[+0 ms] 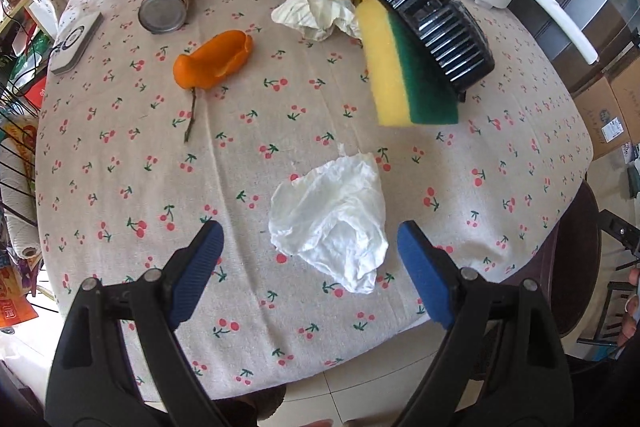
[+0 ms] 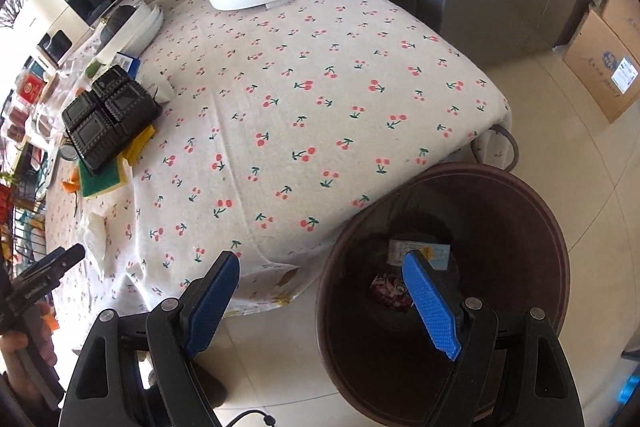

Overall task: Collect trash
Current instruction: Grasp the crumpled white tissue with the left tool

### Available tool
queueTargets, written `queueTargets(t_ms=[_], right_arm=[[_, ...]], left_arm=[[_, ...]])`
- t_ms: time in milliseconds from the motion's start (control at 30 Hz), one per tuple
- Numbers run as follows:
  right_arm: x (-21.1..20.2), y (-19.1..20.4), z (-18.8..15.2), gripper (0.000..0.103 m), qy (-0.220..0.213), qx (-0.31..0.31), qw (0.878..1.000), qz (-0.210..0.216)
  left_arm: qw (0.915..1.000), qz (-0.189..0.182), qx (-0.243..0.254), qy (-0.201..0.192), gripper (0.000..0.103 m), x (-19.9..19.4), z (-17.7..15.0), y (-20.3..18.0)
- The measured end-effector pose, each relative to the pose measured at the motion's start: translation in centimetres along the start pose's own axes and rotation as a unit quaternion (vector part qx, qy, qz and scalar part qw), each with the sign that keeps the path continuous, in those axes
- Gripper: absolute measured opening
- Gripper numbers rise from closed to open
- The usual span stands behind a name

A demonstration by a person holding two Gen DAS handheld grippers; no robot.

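We lower the left gripper [image 1: 310, 247], fingers spread and empty, straddling the crumpled tissue [image 1: 332, 219] squarely before closing; the right gripper [image 2: 320, 283] hangs released.

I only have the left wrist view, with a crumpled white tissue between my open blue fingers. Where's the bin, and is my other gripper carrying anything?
Observer: The round dark brown bin stands on the floor beside the near corner of the cherry-print tablecloth, straight below the right gripper.
Operator: Is the right gripper carrying anything?
Observer: No, its blue fingers are apart with nothing between them.
Operator: Is the bin empty?
Observer: No. A white paper slip and a crumpled red-patterned wrapper lie at the bottom.
Operator: Can you see my left gripper from there?
Observer: Yes, the left gripper shows at the left edge, over the crumpled white tissue.
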State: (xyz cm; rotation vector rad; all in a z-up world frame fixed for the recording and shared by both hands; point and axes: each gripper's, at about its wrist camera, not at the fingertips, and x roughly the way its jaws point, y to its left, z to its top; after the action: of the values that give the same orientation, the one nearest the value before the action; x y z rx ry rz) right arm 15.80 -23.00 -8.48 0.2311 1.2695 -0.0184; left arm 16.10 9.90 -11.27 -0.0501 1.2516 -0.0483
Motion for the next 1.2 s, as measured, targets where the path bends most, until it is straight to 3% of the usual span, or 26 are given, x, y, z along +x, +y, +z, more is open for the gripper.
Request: queueTargets(t_ms=[167, 267, 367, 433, 567, 833, 1200], right_arm=[[0.2, 0.5, -0.2, 0.085, 0.0, -0.009, 1.0, 0.0], [0.4, 0.8, -0.2, 0.085, 0.002, -0.012, 1.0, -0.004], [0.5, 1.0, -0.3, 0.085, 0.004, -0.013, 1.0, -0.005], [0.6, 1.2, -0.3, 0.085, 0.004, -0.014, 1.0, -0.006], [0.5, 2.1, -0.3, 0.085, -0.004, -0.021, 1.0, -0.009], [0.5, 6.8, 0.6, 0.085, -0.006, -0.056, 0.998, 0.003], [1.7, 20.2, 5.0, 0.085, -0.038, -0.133, 0.99, 0.001]], left_arm=[[0.9999, 0.006, -0.002, 0.014, 0.088, 1.8, 0.5, 0.0], [0.9997, 0.002, -0.005, 0.024, 0.078, 2.3, 0.6, -0.2], [0.9994, -0.009, -0.007, 0.033, 0.057, 2.6, 0.8, -0.2], [0.9994, -0.017, -0.001, 0.031, 0.03, 2.3, 0.9, -0.4], [0.9995, -0.024, -0.001, 0.02, 0.015, 1.1, 0.4, -0.6], [0.9988, -0.02, -0.025, -0.037, 0.011, -3.3, 0.5, 1.0], [0.9949, -0.004, -0.056, -0.084, 0.011, -6.3, 1.4, 5.0]])
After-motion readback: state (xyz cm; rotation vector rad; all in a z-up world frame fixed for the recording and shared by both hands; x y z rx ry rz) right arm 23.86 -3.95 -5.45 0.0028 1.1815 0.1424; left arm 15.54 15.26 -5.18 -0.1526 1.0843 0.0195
